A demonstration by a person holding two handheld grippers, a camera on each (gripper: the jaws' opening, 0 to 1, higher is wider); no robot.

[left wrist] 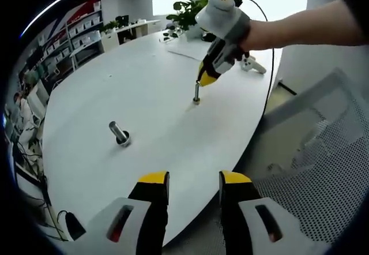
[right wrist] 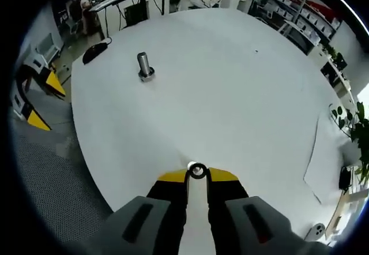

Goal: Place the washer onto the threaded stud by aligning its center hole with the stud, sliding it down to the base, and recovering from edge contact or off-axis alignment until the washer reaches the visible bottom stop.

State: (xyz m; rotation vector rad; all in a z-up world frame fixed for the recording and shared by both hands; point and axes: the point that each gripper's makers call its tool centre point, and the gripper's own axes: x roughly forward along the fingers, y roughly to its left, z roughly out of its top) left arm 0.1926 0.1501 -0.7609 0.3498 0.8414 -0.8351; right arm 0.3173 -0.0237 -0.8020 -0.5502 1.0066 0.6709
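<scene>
Yellow-tipped fingers (right wrist: pixel 173 177) of the right gripper (right wrist: pixel 198 175) pinch a small dark washer (right wrist: pixel 198 171) between their tips, the ring's centre hole facing the camera in the right gripper view at about 6 o'clock; a pale spot shows just beside the ring at its 10 o'clock, and whether that is the stud's top I cannot tell; in the left gripper view the same right gripper (left wrist: pixel 206 80) reaches down from 1 o'clock, held by a person's hand (left wrist: pixel 262 33), its yellow tips just above a slim threaded stud (left wrist: pixel 196 93) that stands upright on the white table (left wrist: pixel 115 82); whether the washer already touches the stud cannot be made out there; the left gripper (left wrist: pixel 194 183) hovers at 6 o'clock near the table's edge, its fingers spread apart with nothing between them; a second, thicker bolt (left wrist: pixel 119 133) stands on its head at 9 o'clock, well apart from the stud, and shows again in the right gripper view at 11 o'clock (right wrist: pixel 144 66); a mesh chair (left wrist: pixel 323 145) sits at 4 o'clock, a potted plant (left wrist: pixel 185 11) at 12 o'clock.
</scene>
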